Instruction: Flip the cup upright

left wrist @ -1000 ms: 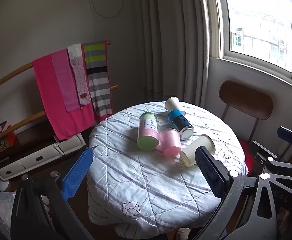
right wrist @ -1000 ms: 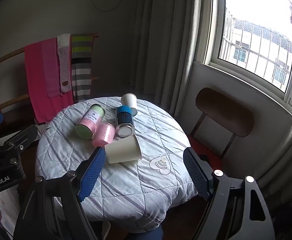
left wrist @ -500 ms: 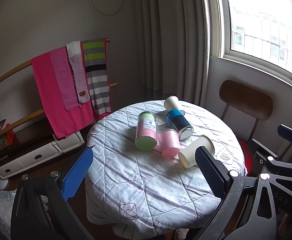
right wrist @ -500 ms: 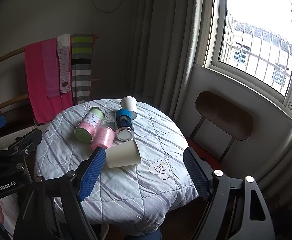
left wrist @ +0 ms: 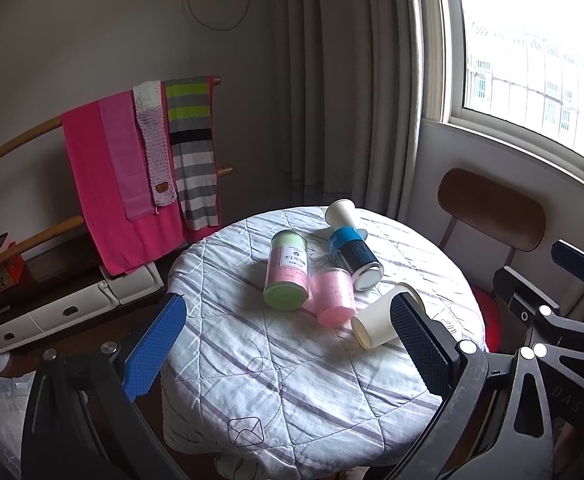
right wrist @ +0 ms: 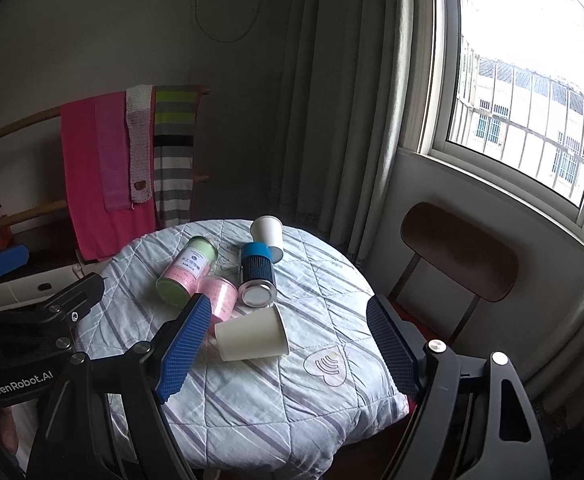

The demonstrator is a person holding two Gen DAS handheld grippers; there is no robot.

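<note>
On the quilted round table [right wrist: 252, 412] the paper cup [right wrist: 252, 338] lies on its side just beside the pink cup [right wrist: 222, 296], while both the left gripper [left wrist: 288, 344] and right gripper [right wrist: 288, 344] hang above, spread wide and empty — the approach step, I judge — so the next move calls for lowering one gripper around the cup's wall.

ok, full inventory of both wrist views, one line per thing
paper cup: 1, cream, on its side, near edge of table
paper cup: 1, white, upside down, far side
canister: 1, green and pink, lying down
pink cup: 1, on its side, mid-table
can: 1, blue and black, lying down
table: 1, round, quilted striped cloth
chair: 1, brown, by window
towels: several, pink and striped, on rack
left gripper: jaws open
right gripper: jaws open
</note>
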